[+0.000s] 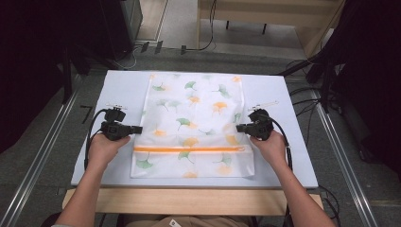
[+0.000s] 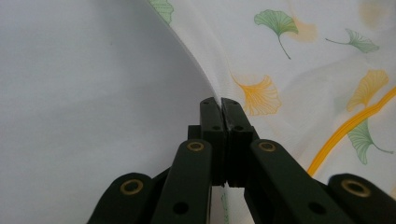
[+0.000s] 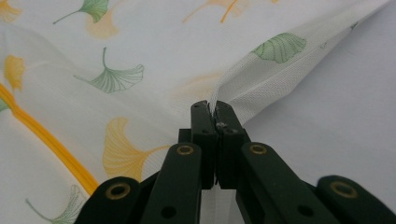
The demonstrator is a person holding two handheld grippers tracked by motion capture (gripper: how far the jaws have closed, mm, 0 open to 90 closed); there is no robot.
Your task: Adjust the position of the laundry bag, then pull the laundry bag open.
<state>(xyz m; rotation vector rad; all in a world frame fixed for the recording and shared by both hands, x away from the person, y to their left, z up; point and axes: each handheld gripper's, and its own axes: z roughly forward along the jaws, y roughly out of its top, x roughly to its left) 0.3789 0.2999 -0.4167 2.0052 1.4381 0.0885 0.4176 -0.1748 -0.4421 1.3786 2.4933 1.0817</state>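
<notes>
across the middle of the pale board (image 1: 123, 90), from far edge to near edge, lies a white mesh zipper bag (image 1: 194, 123) printed with ginkgo leaves, its orange zipper (image 1: 189, 149) near the front. left gripper (image 1: 137, 128) pinches its left edge; right gripper (image 1: 240, 127) pinches its right edge, lifting the mesh.

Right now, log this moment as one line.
left tongs: shut on mesh bag left edge | right tongs: shut on right edge | bag flat on table, zipper closed
</notes>
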